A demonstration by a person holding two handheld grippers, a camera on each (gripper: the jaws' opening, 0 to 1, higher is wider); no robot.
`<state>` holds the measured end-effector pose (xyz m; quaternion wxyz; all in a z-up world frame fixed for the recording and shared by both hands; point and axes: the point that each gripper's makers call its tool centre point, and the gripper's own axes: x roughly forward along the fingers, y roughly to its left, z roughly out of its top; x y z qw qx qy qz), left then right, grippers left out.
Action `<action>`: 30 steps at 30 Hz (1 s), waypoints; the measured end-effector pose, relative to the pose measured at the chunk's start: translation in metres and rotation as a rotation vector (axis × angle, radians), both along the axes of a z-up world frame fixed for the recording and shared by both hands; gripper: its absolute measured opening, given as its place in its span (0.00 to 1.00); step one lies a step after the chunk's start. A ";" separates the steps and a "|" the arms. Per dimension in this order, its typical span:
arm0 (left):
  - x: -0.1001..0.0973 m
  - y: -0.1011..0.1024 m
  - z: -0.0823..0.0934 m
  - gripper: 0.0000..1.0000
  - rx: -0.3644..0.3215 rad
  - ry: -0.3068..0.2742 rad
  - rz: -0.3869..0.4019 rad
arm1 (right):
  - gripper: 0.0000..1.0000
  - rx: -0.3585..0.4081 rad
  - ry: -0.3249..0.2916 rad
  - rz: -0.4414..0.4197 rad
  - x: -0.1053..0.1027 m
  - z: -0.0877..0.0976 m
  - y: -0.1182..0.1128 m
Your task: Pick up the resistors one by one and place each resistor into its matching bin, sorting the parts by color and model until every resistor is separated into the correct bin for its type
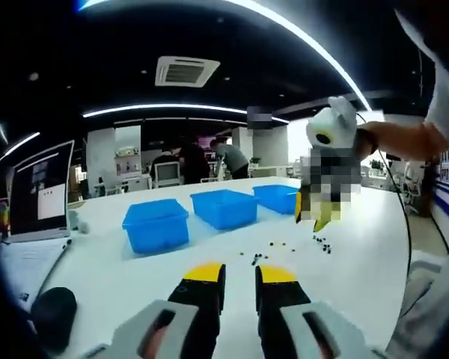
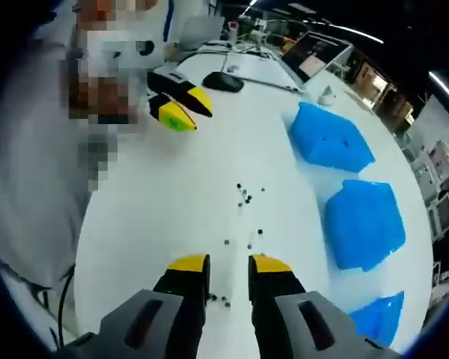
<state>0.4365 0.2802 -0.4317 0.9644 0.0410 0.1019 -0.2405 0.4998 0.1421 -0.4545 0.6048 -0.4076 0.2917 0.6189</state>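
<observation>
I found open white table [image 2: 157, 202] around the scattered resistors [image 2: 245, 198]. Three blue bins [image 1: 156, 224] stood in a row beyond them; a laptop [image 1: 39, 194] and mouse [image 1: 52, 309] blocked the far-left side.

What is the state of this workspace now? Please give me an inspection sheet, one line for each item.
Surface: white table, mostly bare.
Job's things: small dark resistors lie scattered loose on the table; three blue bins stand in a row behind them; what is inside the bins cannot be seen.
Clutter: a laptop and a black mouse at the table's end.
Grippers: left gripper and right gripper are both open, holding nothing, above the table.
Cables: a thin dark cable hangs by the person's arm.
Surroundings: an office with ceiling light strips, desks and people in the background.
</observation>
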 end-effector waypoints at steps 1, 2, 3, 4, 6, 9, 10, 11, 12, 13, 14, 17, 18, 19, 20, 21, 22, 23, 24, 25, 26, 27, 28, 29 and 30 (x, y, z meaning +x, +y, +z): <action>-0.001 0.002 0.000 0.19 0.004 -0.002 0.000 | 0.21 -0.009 0.014 -0.009 0.003 -0.003 0.002; -0.001 0.003 0.000 0.19 0.005 -0.004 0.003 | 0.21 -0.020 0.043 -0.019 0.006 -0.007 0.003; -0.002 0.006 0.002 0.19 0.000 -0.009 0.011 | 0.20 -0.038 0.077 -0.027 0.001 -0.010 0.003; -0.003 0.007 0.005 0.19 -0.004 -0.018 0.014 | 0.20 -0.042 0.087 -0.038 0.005 -0.013 0.004; -0.004 0.007 0.009 0.19 -0.006 -0.032 0.013 | 0.19 -0.043 0.102 -0.051 0.009 -0.019 0.006; -0.005 0.006 0.011 0.19 -0.009 -0.040 0.014 | 0.18 -0.049 0.101 -0.056 0.013 -0.024 0.008; -0.005 0.006 0.011 0.19 -0.010 -0.041 0.012 | 0.18 -0.051 0.098 -0.052 0.013 -0.025 0.009; -0.005 0.006 0.010 0.19 -0.011 -0.037 0.011 | 0.18 -0.056 0.105 -0.051 0.013 -0.027 0.010; -0.005 0.006 0.008 0.19 -0.009 -0.033 0.012 | 0.18 -0.059 0.111 -0.049 0.012 -0.028 0.011; -0.004 0.006 0.006 0.19 -0.006 -0.030 0.012 | 0.17 -0.064 0.112 -0.045 0.013 -0.029 0.012; -0.004 0.006 0.005 0.19 -0.004 -0.026 0.011 | 0.17 -0.071 0.112 -0.039 0.012 -0.030 0.013; -0.002 0.009 0.003 0.19 -0.002 -0.022 0.012 | 0.13 -0.079 0.108 -0.037 0.013 -0.030 0.013; -0.001 0.009 0.003 0.19 -0.002 -0.022 0.013 | 0.08 -0.081 0.106 -0.037 0.014 -0.030 0.013; -0.001 0.010 0.003 0.19 -0.001 -0.022 0.014 | 0.05 -0.083 0.102 -0.037 0.016 -0.031 0.013; 0.000 0.012 0.003 0.19 0.000 -0.022 0.017 | 0.05 -0.082 0.103 -0.034 0.015 -0.030 0.014; 0.001 0.013 0.003 0.19 0.001 -0.022 0.019 | 0.05 -0.087 0.101 -0.022 0.014 -0.030 0.014; 0.002 0.014 0.003 0.19 0.002 -0.022 0.021 | 0.05 -0.090 0.098 -0.016 0.013 -0.030 0.014; 0.002 0.015 0.003 0.19 0.002 -0.022 0.024 | 0.05 -0.091 0.097 -0.011 0.013 -0.030 0.014; 0.003 0.015 0.003 0.19 0.001 -0.021 0.025 | 0.05 -0.089 0.102 -0.002 0.011 -0.029 0.014; 0.003 0.016 0.003 0.19 0.000 -0.021 0.026 | 0.05 -0.081 0.112 0.003 0.008 -0.026 0.015; 0.003 0.016 0.003 0.19 -0.001 -0.020 0.026 | 0.05 -0.070 0.120 -0.002 0.007 -0.024 0.016; 0.003 0.016 0.003 0.19 -0.001 -0.018 0.026 | 0.05 -0.060 0.122 -0.005 0.007 -0.021 0.017; 0.003 0.016 0.002 0.19 0.000 -0.015 0.026 | 0.05 -0.049 0.119 -0.009 0.007 -0.018 0.017; 0.003 0.016 0.001 0.19 0.002 -0.011 0.024 | 0.05 -0.036 0.112 -0.015 0.007 -0.016 0.018; 0.003 0.016 0.000 0.19 0.003 -0.008 0.023 | 0.05 -0.022 0.106 -0.018 0.007 -0.013 0.018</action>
